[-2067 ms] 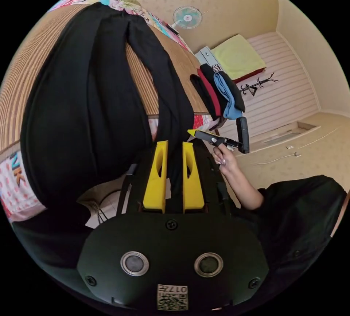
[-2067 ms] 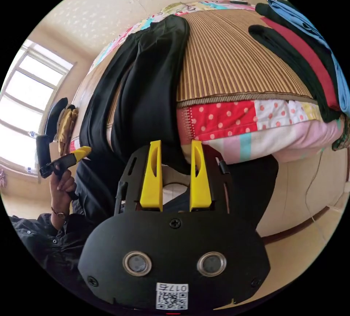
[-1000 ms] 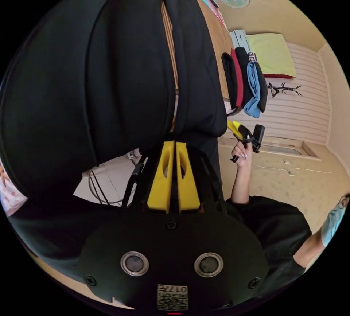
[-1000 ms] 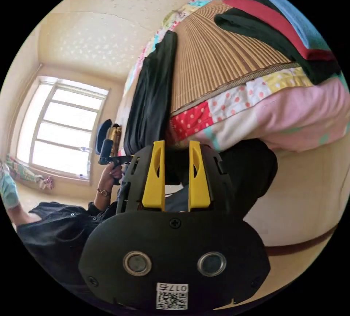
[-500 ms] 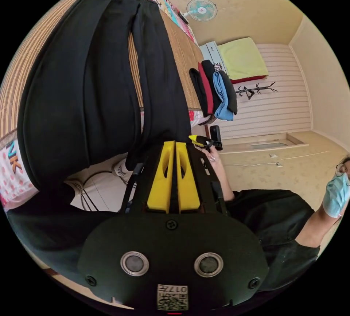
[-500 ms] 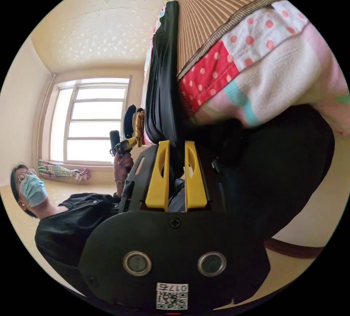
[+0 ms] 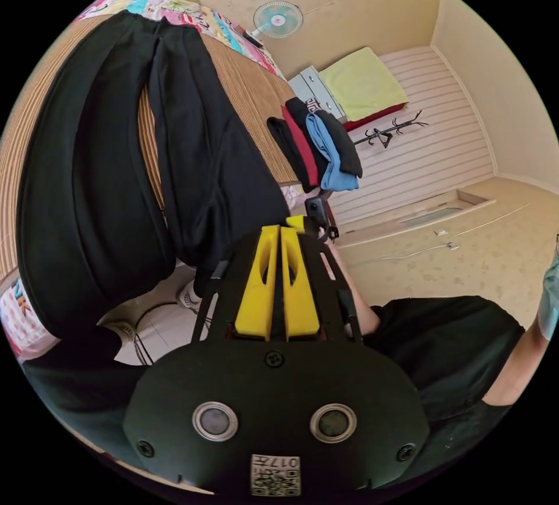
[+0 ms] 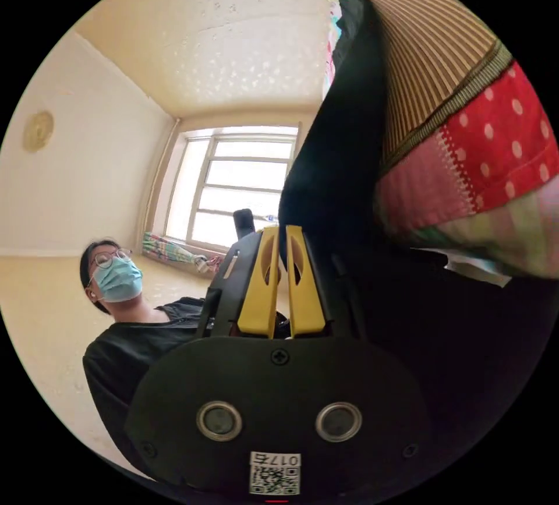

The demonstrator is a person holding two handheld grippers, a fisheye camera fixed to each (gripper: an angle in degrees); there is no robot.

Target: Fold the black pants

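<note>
**Both grippers at the hanging end of the pants**

We see the black pants [image 7: 116, 179] stretched lengthwise along the bed [image 7: 244, 85], their near end drooping over its edge right at both grippers — the long axis runs straight away from us. Left gripper [image 7: 280, 229] jaws clenched, dark cloth apparently between them; right gripper [image 8: 282, 229] likewise. The left gripper view adds a stack of folded clothes [image 7: 317, 149].

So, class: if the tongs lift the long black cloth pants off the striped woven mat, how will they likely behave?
The long black cloth pants probably flop: they already drape limply over the edge of the striped woven mat. The legs will likely sag and swing. Their length suggests that the far ends may drag along the mat.
</note>
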